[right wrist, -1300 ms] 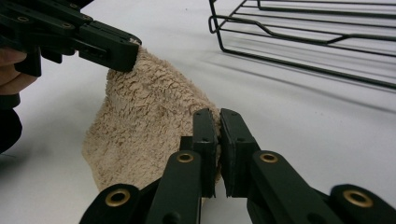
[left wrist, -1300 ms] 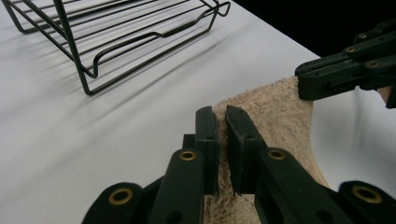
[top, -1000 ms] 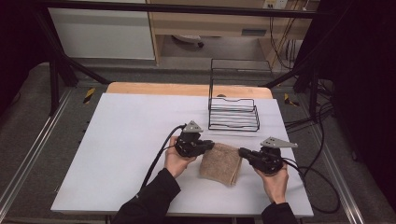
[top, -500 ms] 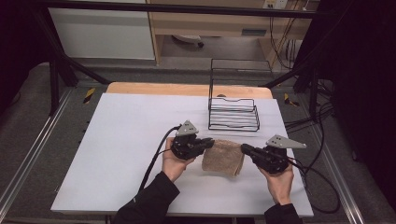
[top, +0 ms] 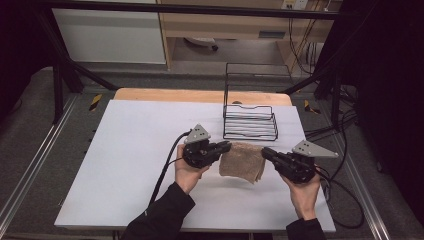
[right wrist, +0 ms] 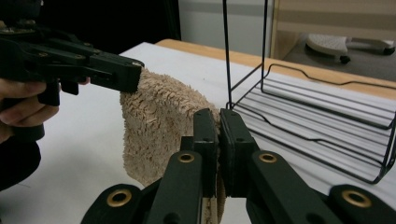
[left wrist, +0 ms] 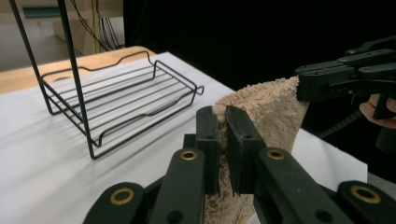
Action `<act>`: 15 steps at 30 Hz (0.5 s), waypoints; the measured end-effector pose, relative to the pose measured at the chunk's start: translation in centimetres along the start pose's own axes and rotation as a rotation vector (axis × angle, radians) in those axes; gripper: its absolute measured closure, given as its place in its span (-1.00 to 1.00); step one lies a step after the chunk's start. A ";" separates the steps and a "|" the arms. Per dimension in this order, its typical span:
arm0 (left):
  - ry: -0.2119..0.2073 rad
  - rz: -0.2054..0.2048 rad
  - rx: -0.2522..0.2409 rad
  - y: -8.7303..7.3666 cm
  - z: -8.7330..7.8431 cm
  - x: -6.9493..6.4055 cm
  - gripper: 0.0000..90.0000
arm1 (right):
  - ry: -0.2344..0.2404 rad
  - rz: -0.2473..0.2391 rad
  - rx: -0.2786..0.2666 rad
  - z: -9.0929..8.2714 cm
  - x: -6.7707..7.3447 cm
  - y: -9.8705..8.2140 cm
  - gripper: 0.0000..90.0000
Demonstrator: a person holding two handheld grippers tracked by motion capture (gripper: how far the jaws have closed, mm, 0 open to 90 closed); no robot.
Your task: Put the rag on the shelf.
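A beige terry towel (top: 243, 161) hangs just in front of the wire rack (top: 250, 122), pinched at opposite edges by the left tongs (top: 226, 147) and right tongs (top: 266, 152), both clamped tight. Soft, light and limp, it sags between grips; corners hold best. The left gripper view shows the pile bunched between pads.

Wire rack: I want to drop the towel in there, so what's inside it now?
Nothing lies in the wire rack; its bars show the white table beneath. The towel hangs in front, between both grippers.

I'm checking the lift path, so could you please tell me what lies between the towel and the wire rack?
Only bare white table; in the high view the beige towel hangs just short of the wire rack.
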State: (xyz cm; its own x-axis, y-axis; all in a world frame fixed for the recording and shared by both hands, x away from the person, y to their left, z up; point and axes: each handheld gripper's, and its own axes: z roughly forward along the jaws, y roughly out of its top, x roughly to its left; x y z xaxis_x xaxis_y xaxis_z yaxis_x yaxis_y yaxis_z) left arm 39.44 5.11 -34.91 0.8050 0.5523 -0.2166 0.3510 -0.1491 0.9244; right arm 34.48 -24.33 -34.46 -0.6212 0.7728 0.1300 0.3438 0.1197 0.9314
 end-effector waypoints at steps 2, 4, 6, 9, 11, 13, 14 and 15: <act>0.001 -0.001 -0.017 0.4 -0.1 -0.1 0.86 | -0.005 -0.003 -0.013 -0.2 0.0 0.3 0.91; 0.000 0.001 -0.032 0.9 -0.1 -0.2 0.86 | -0.014 -0.006 -0.043 -0.5 0.1 0.9 0.92; 0.003 0.007 -0.046 1.3 -0.2 -0.4 0.86 | -0.017 -0.006 -0.051 -0.6 0.1 1.1 0.92; 0.001 0.014 -0.068 1.9 -0.3 -0.6 0.86 | -0.028 -0.009 -0.080 -0.9 0.0 1.9 0.92; 0.002 0.018 -0.079 2.3 -0.4 -0.7 0.86 | -0.031 -0.009 -0.086 -1.0 0.0 2.1 0.92; 0.004 0.021 -0.090 2.7 -0.4 -0.7 0.87 | -0.039 -0.018 -0.097 -1.1 0.0 2.5 0.92; 0.006 0.021 -0.097 2.9 -0.5 -0.8 0.87 | -0.045 -0.020 -0.109 -1.2 0.0 2.8 0.92; 0.007 0.022 -0.102 3.1 -0.5 -0.8 0.87 | -0.045 -0.020 -0.109 -1.2 0.0 2.8 0.92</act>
State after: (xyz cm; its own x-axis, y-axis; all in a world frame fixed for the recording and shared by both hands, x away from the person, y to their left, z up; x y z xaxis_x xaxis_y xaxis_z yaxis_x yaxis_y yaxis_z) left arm 39.67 4.63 -31.74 0.8083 0.5560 -0.1939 0.2827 -0.0775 0.9561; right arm 34.58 -24.71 -31.40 -0.5944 0.7982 0.0979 0.2518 0.0691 0.9653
